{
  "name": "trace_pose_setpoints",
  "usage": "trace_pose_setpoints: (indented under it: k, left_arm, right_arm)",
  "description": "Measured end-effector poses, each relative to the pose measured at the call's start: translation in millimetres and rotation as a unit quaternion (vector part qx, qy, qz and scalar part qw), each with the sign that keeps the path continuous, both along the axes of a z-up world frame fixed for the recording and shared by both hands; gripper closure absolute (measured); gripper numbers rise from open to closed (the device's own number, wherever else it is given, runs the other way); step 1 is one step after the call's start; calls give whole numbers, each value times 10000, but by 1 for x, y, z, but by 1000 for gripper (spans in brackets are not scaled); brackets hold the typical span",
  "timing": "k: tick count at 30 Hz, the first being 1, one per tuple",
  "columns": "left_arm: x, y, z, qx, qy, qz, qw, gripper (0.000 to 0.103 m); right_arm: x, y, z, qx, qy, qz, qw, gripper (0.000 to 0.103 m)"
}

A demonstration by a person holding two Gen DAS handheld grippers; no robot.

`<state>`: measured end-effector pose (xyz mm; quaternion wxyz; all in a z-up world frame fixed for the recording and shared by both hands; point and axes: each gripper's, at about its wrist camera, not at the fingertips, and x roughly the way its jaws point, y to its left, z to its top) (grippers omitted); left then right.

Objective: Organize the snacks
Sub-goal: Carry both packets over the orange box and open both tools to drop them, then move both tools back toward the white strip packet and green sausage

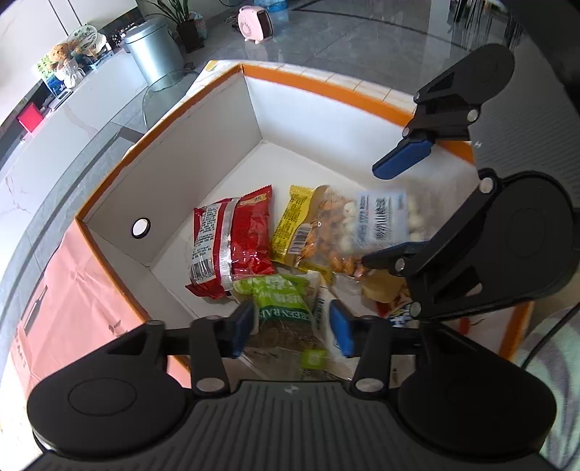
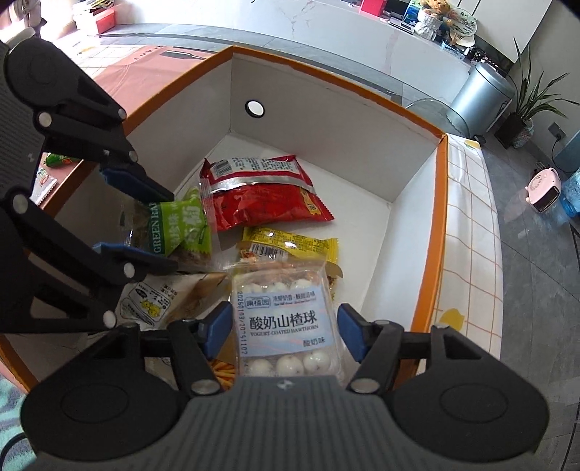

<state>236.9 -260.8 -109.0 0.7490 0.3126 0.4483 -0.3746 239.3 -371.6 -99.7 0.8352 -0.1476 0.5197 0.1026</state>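
An orange-rimmed white box [image 1: 217, 152] [image 2: 438, 188] holds several snack packets: a red bag [image 1: 232, 239] [image 2: 261, 192], a yellow bar [image 1: 293, 224] [image 2: 290, 242], a green raisin bag [image 1: 286, 308] [image 2: 177, 228] and a clear yogurt-hawthorn-ball pack [image 1: 380, 221] [image 2: 286, 326]. My left gripper [image 1: 293, 328] [image 2: 145, 213] is open, its fingers on either side of the green bag. My right gripper [image 2: 286, 331] [image 1: 402, 203] is open, wide apart, over the hawthorn pack, which looks blurred in the left wrist view.
The box stands on a table with a pink cloth [image 1: 65, 290] and a checked cloth [image 2: 471, 224]. More packets [image 2: 47, 170] lie outside the box. A metal bin [image 1: 154, 47], a pink heater [image 1: 255, 21] and a plant stand on the floor beyond.
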Motion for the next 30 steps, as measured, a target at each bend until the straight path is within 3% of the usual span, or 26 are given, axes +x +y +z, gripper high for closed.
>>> trace_pose_setpoints:
  k: [2,10,14,20,25,30]
  left_arm:
    - [-5,6,8,-150,-45,24,9999,37]
    - [-38,49,54,-920,-451,579,9931,37]
    - [-49,79,71,-1223,-514,1236,9834,34]
    - [-68,124,75,-1496,-614,1971,9670,34]
    - [-80,171,85,-1745,-617,2728,9441,34]
    - [-87,223,81,-1947,-553,3566,9121,34]
  right_arm:
    - [-3,-1,5,41,-39,-69,10000,33]
    - [-30,5,28,319,-310,-411,9982,33]
    - [-46,11,40,520,-467,-725,9949,33]
    - [-73,29,48,836,-845,-1267,9848,34]
    - [-96,51,59,1181,-1222,-1524,9736,35]
    - [-117,85,61,1787,-1538,-1674,9573,41]
